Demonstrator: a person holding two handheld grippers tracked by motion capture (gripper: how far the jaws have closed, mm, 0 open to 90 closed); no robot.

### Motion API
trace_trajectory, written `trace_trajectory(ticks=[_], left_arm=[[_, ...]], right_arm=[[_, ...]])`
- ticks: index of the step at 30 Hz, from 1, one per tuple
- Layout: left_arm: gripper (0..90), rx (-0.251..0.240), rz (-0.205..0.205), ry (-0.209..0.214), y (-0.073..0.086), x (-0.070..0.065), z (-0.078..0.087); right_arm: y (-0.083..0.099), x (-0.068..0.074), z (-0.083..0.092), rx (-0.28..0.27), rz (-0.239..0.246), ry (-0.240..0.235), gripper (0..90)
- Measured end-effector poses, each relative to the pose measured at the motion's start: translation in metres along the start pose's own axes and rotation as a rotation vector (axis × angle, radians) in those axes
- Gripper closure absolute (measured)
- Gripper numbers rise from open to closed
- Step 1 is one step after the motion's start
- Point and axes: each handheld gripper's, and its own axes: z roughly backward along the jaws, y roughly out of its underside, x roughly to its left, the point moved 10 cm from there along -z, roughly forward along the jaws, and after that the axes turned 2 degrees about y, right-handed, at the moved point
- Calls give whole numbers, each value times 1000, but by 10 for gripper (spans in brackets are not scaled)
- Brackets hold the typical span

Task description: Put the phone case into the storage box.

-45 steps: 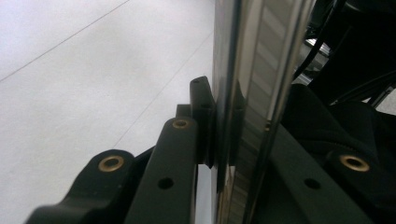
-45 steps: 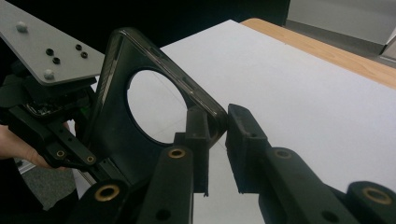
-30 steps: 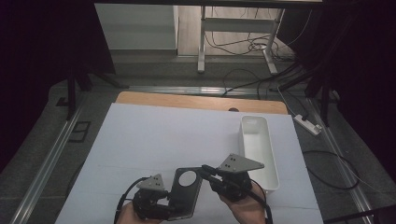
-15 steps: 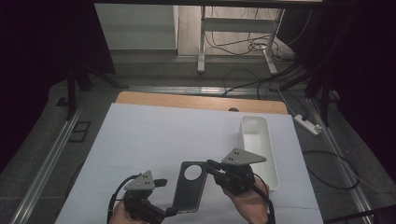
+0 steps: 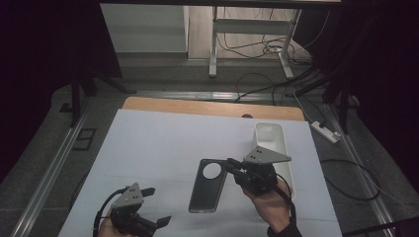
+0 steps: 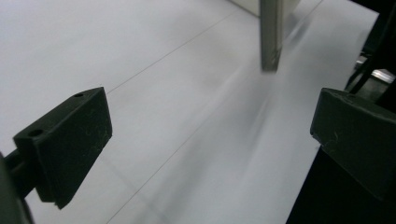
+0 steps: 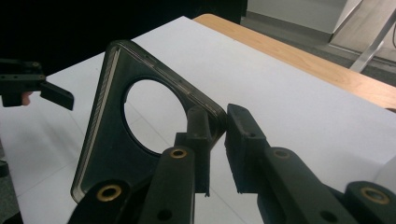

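While our right gripper [image 5: 232, 165] keeps its fingers [image 7: 198, 128] clamped on one edge of the dark, flat, soft-plastic phone case [image 5: 208, 185] with a round camera hole, we hold it just above the white-covered worktop [image 5: 163, 143], near the front. Our left gripper [image 5: 155, 205] has just been opening, fingers wide apart with nothing between them. A long white plastic tray [image 5: 271, 138] sits at the right; dark floor and cables [image 5: 257, 49] lie beyond.

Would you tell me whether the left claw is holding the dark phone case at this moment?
No, in the high view the left claw stands open near the table's front edge, apart from the phone case, whose edge the right claw pinches.
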Motion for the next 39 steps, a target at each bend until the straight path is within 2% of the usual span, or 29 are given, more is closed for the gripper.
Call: trace_trajectory(ticks=[3, 5, 9, 15, 19, 31, 39], left_arm=[[0, -1, -5, -36, 7, 7, 7], [0, -5, -7, -46, 8, 9, 9], [0, -17, 9, -55, 17, 12, 16], [0, -11, 23, -98, 29, 18, 26], [0, -5, 32, -142, 37, 24, 34], [0, -13, 94, -192, 55, 33, 54], [0, -27, 104, -231, 61, 36, 65]], right_arm=[[-4, -6, 2, -2, -3, 8, 794], [-6, -8, 3, -5, -5, 11, 793], [-10, -16, 5, -11, -15, 19, 793], [-15, -26, 10, -20, -28, 34, 794], [-19, -34, 12, -25, -27, 52, 794], [-38, -64, 20, -49, -25, 116, 794], [-46, -87, 25, -57, -28, 166, 794]])
